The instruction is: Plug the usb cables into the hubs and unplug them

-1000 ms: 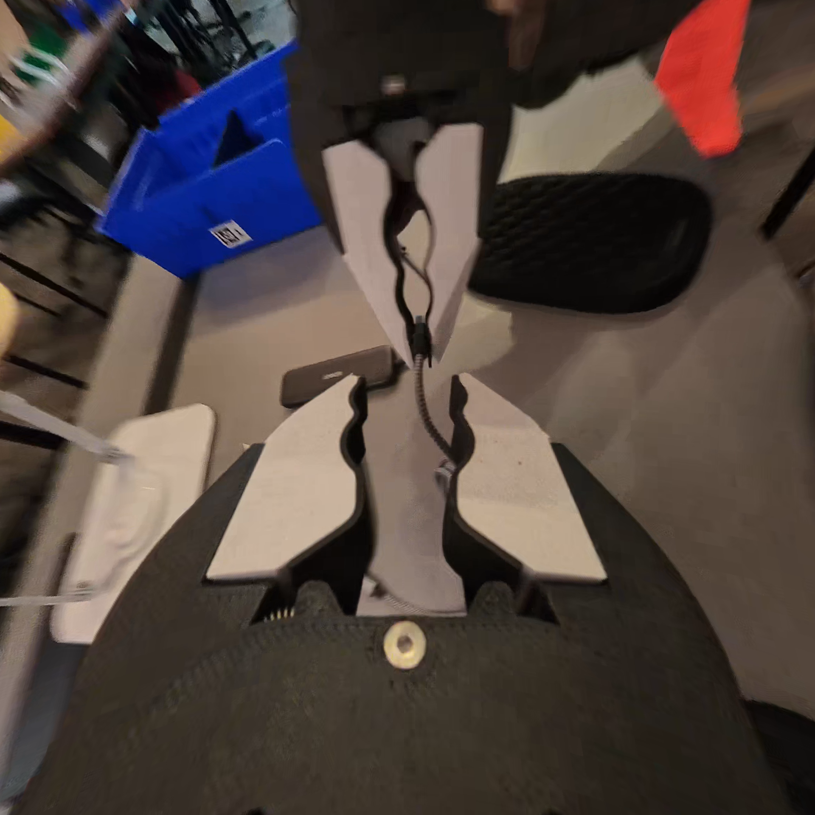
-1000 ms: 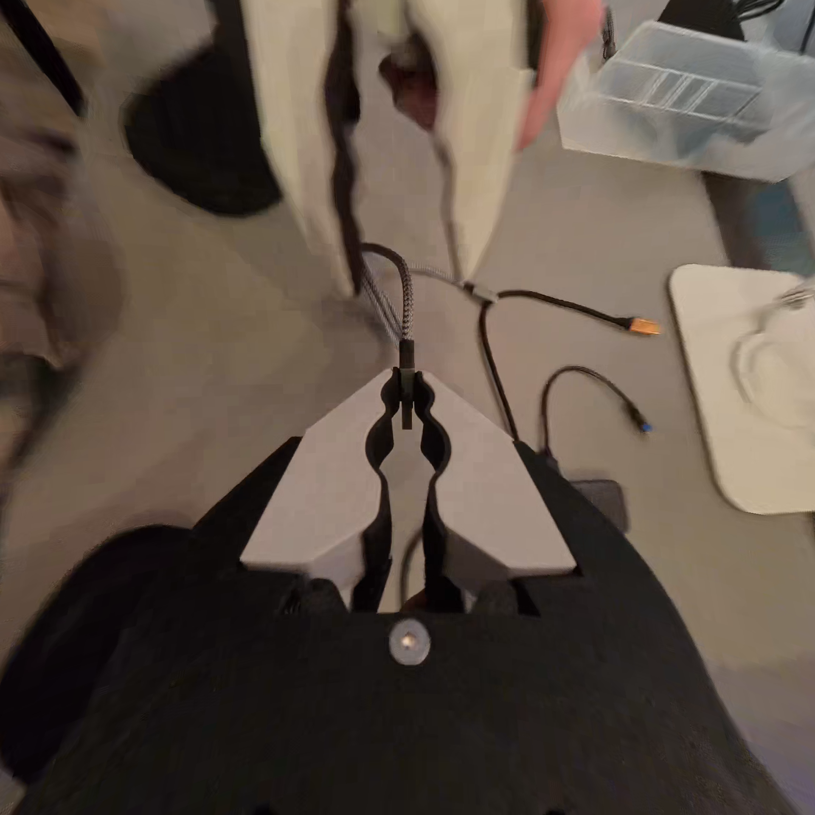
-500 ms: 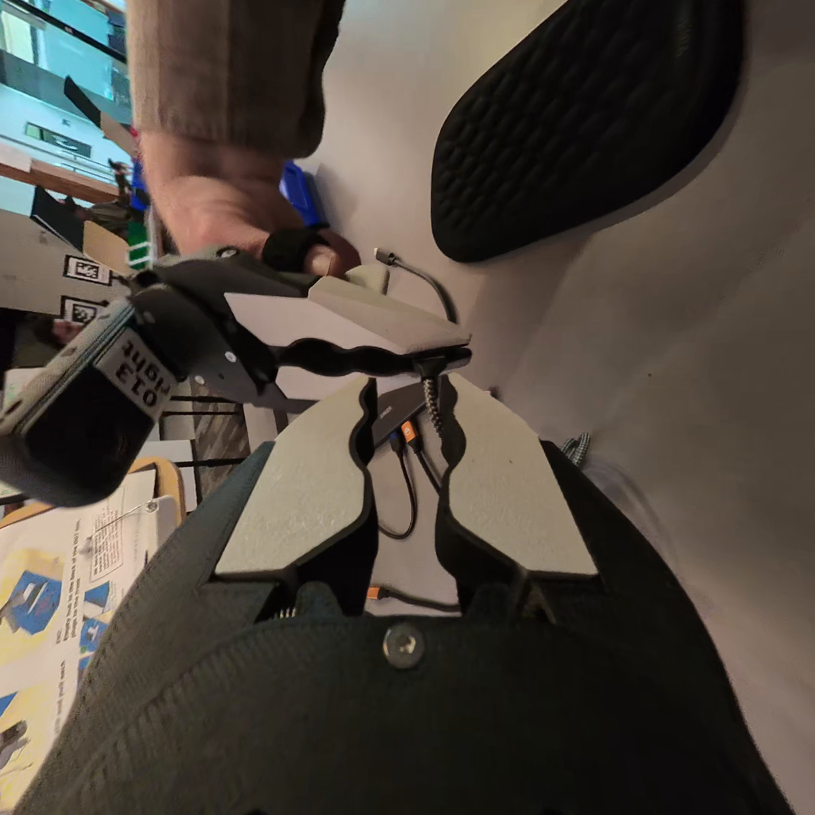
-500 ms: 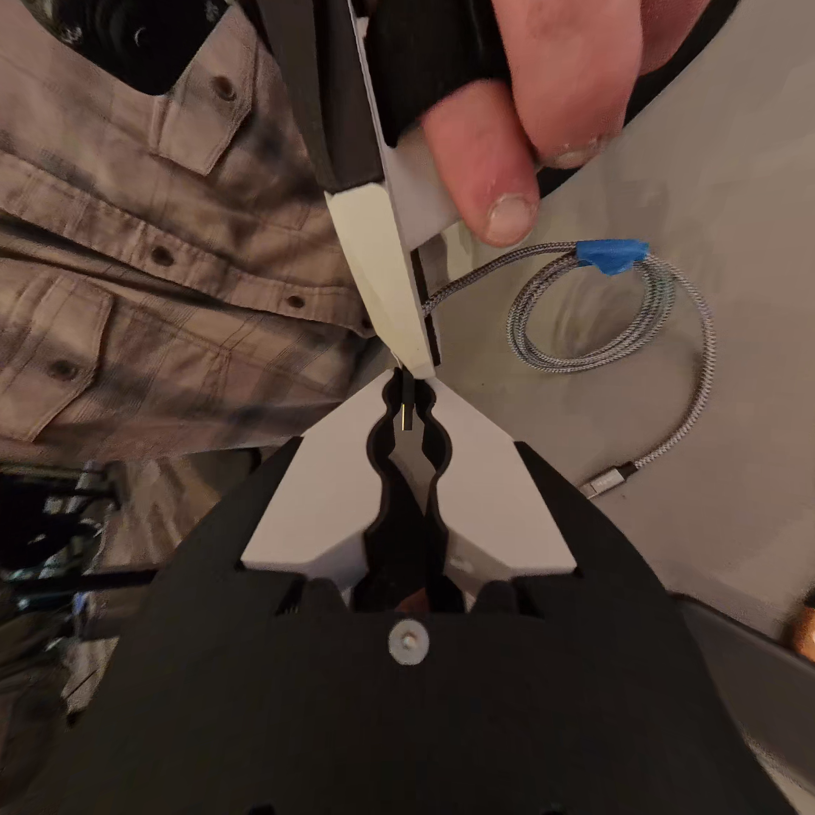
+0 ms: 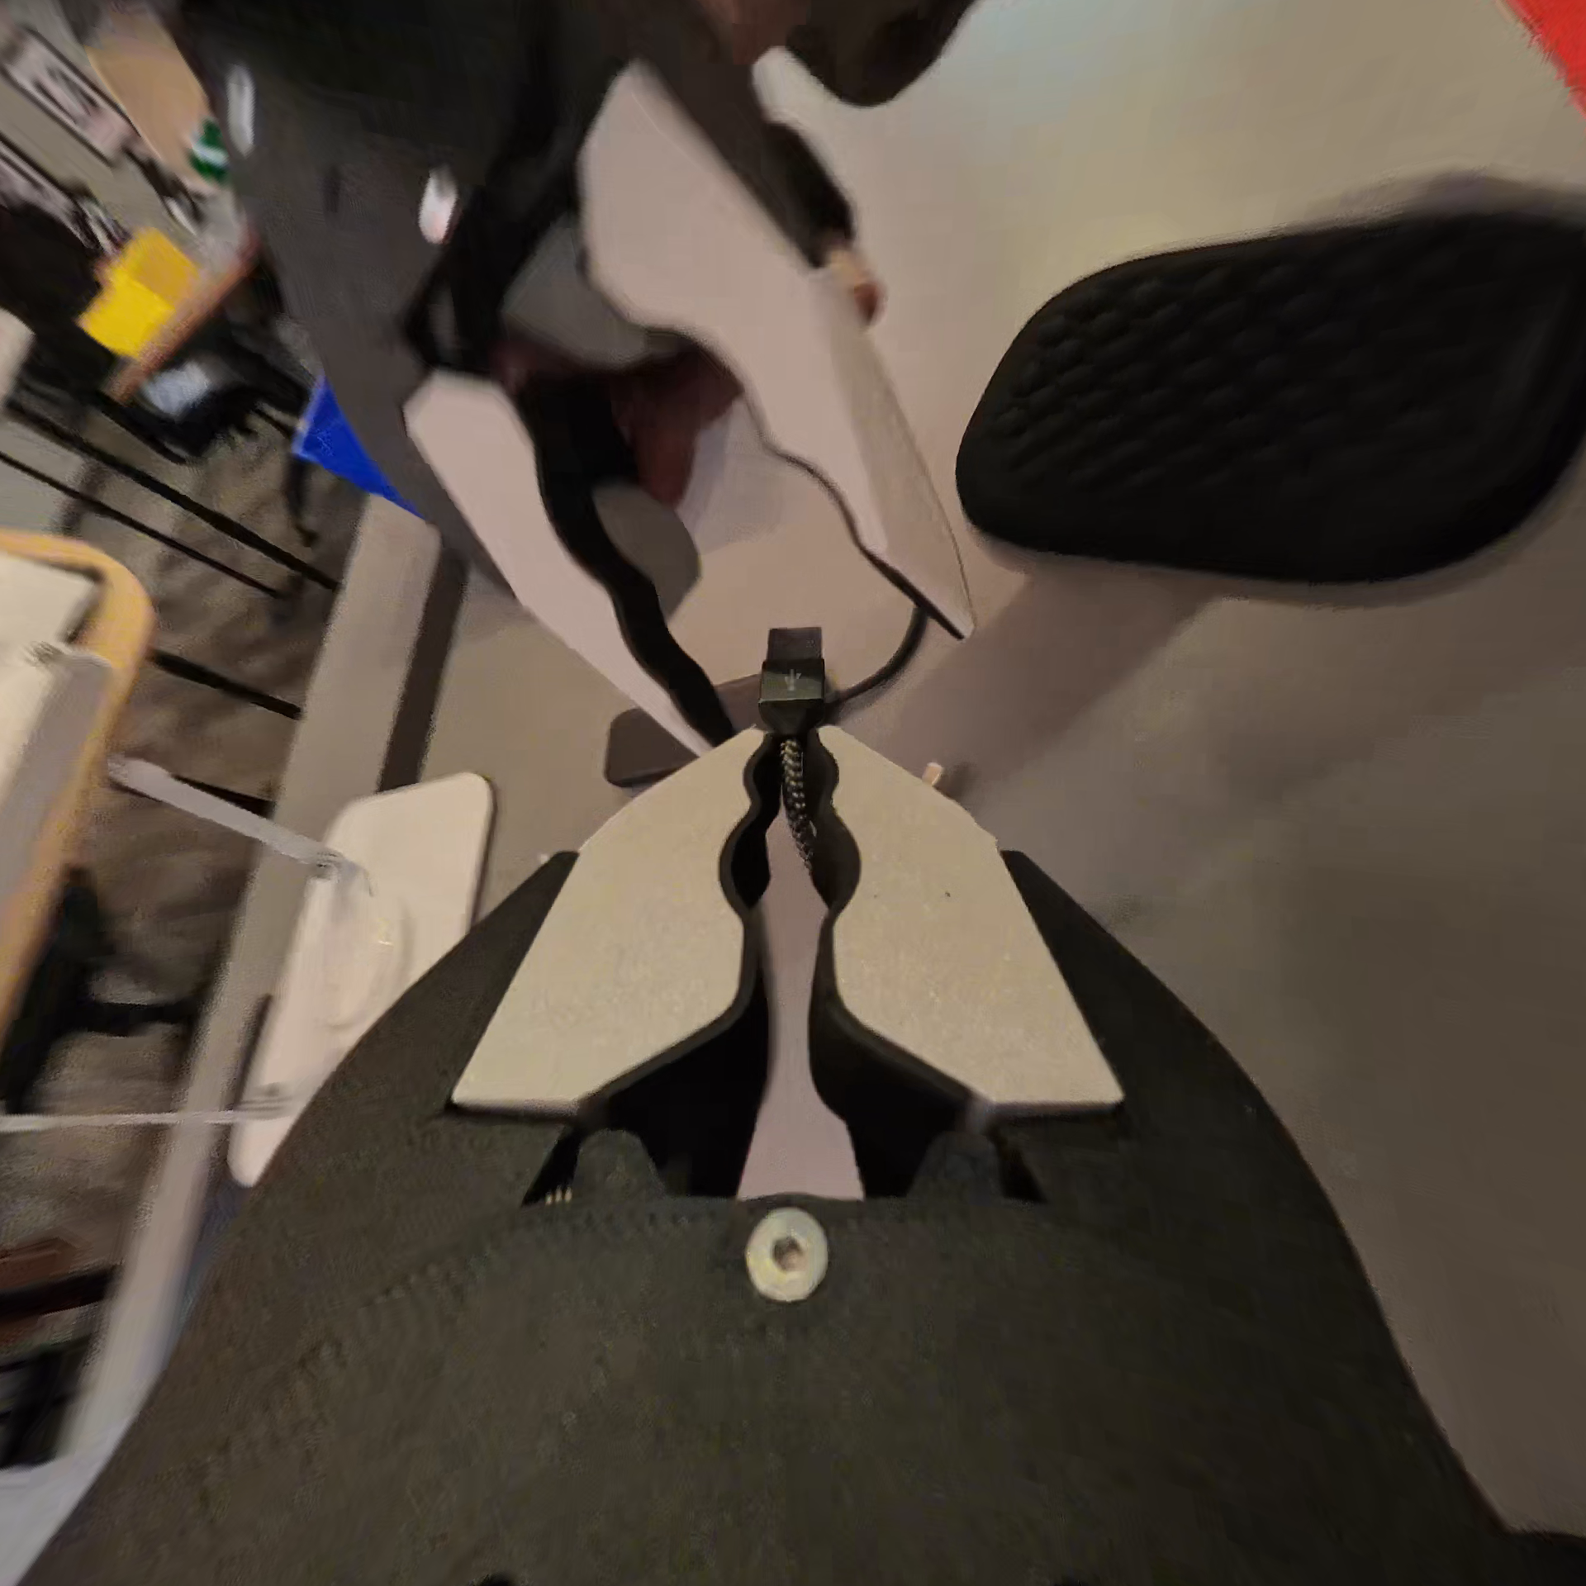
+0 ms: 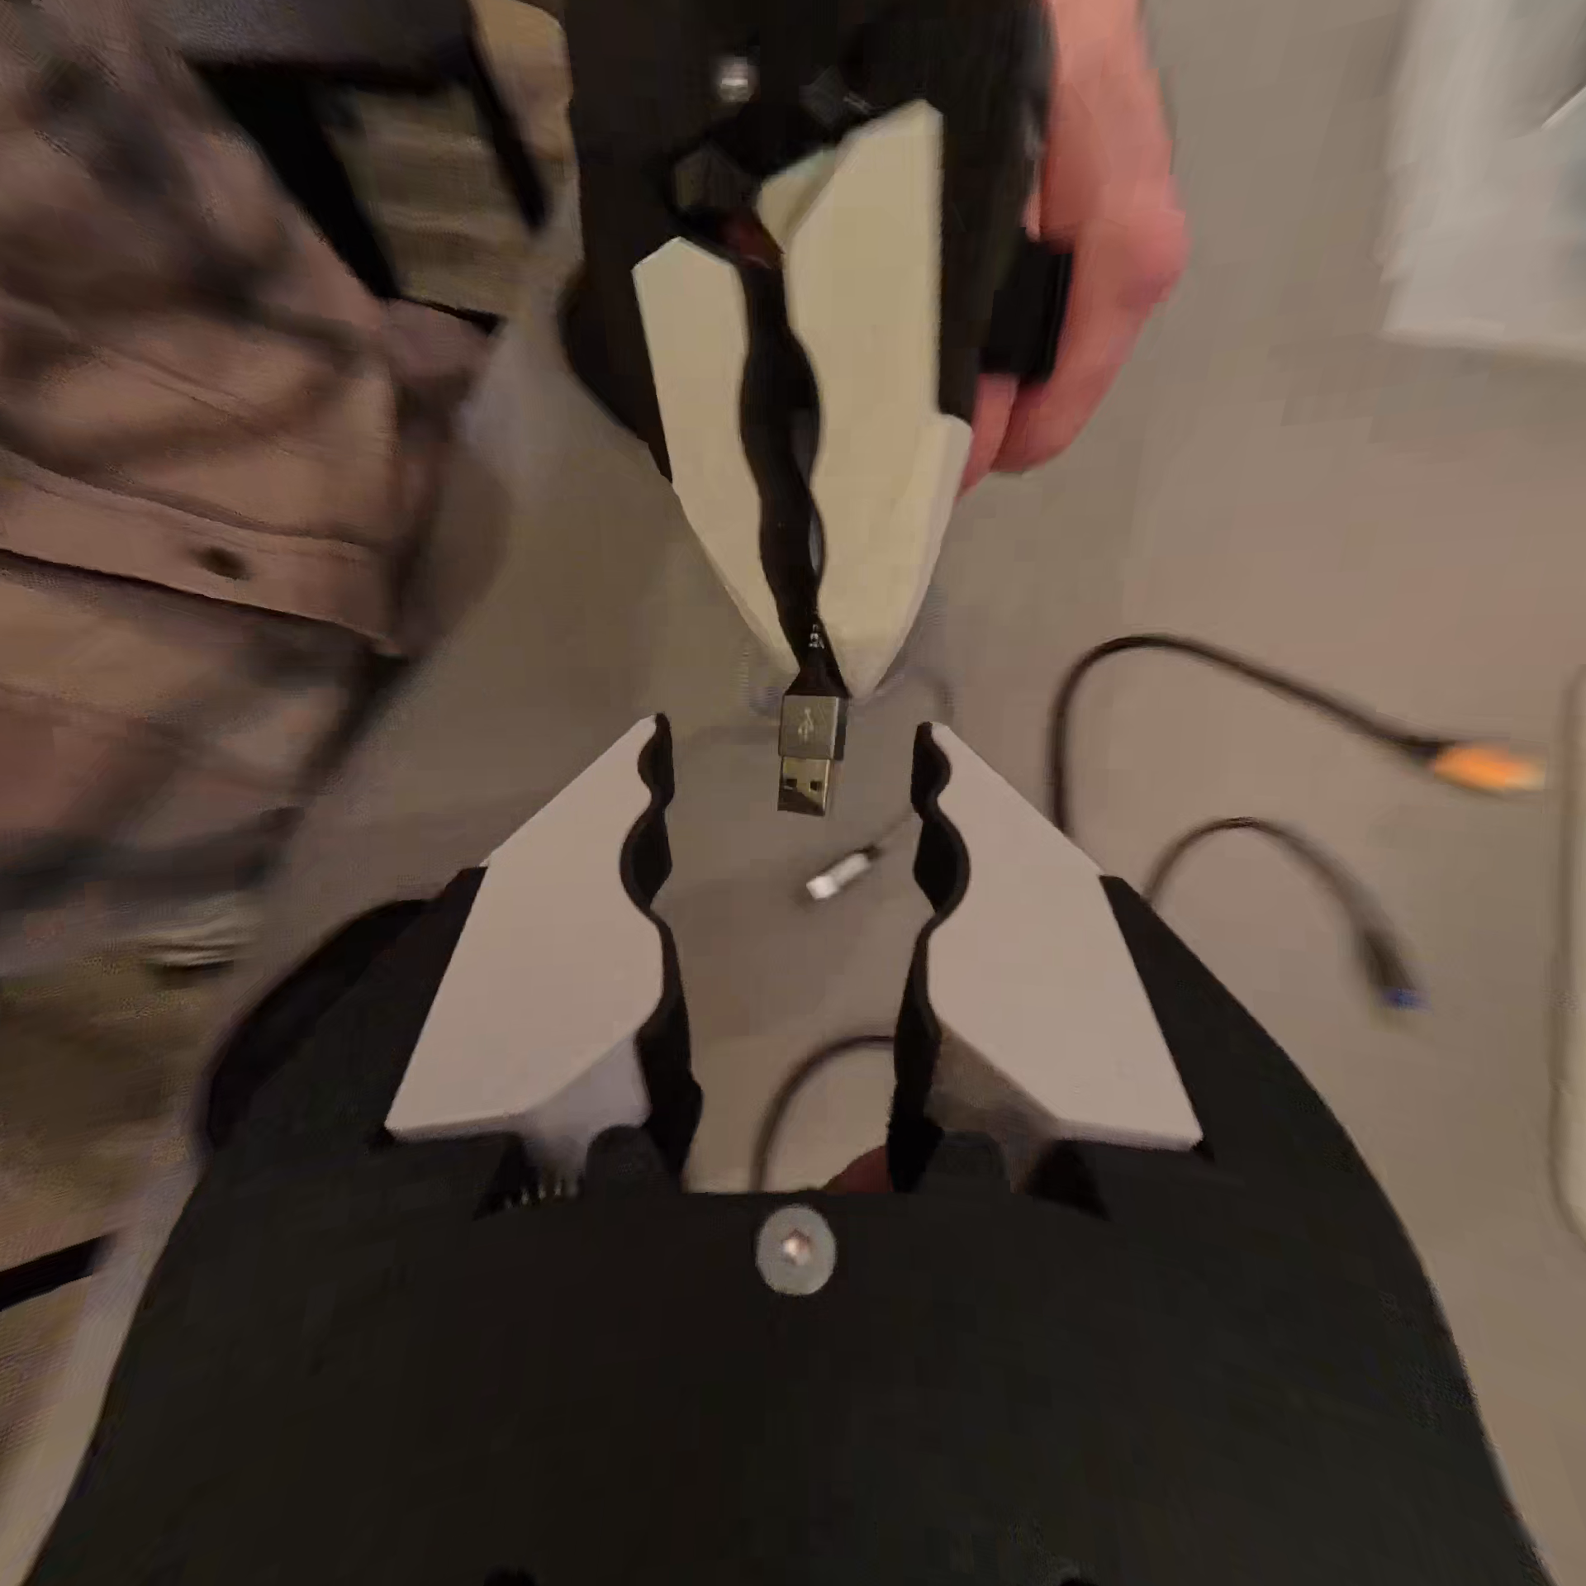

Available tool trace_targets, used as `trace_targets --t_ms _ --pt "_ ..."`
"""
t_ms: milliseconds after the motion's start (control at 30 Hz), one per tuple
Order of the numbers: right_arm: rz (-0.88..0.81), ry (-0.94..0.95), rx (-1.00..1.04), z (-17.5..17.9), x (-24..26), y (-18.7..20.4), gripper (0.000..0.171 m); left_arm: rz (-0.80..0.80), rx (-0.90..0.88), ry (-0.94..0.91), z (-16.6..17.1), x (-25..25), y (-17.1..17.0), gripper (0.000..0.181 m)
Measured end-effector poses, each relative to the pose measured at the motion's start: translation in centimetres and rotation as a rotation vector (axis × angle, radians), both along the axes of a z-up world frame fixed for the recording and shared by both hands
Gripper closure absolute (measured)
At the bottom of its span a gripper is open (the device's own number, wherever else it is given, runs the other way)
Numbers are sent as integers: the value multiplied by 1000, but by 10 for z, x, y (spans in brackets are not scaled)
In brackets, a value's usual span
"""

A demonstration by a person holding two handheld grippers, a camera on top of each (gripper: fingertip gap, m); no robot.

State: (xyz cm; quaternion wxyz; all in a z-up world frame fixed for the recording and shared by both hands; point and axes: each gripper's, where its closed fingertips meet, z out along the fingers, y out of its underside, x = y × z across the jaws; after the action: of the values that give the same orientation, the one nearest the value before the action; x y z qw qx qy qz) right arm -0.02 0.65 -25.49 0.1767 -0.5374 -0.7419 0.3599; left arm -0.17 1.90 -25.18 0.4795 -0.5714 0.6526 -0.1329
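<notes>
Grips the braided usb cable (image 5: 798, 815) with the left gripper (image 5: 791, 740), fingers pinched closed just behind the plug (image 5: 794, 678), which juts past the tips toward the far side. Reads as a mid-air hand-over or regrasp, with what looks like the dark hub (image 5: 644, 748) lying on the table just beyond and left of the plug. Hold the left grip steady and level. Bring the right gripper (image 6: 789, 738), spread wide and holding nothing, around the plug's housing rather than its metal tongue. Close squarely on the flat faces and only then let go on the left. Mind the slack, lest the braid tug the plug askew. Further right on the table, lying loose and unplugged: a small silver connector (image 6: 841, 875), a blue-tipped cable (image 6: 1399, 995), an orange-tipped cable (image 6: 1485, 764). As for containers, from the left: a yellow bin (image 5: 137, 292) and a blue bin (image 5: 343, 446) far off beyond the table, contents not visible. At far right, a clear plastic box (image 6: 1493, 172), too blurred to tell what is inside.
</notes>
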Motion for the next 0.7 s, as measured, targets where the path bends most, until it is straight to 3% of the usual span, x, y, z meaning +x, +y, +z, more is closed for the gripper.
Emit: trace_targets --t_ms 100,233,700 --pt "-98 77 352 9 -2 16 132 73 -195 -152 10 -5 10 176" --pt "-194 87 509 13 -1 29 156 75 -310 -252 18 -7 11 177" --pt "-203 188 271 25 1 18 161 56 -279 -295 25 -1 4 171"
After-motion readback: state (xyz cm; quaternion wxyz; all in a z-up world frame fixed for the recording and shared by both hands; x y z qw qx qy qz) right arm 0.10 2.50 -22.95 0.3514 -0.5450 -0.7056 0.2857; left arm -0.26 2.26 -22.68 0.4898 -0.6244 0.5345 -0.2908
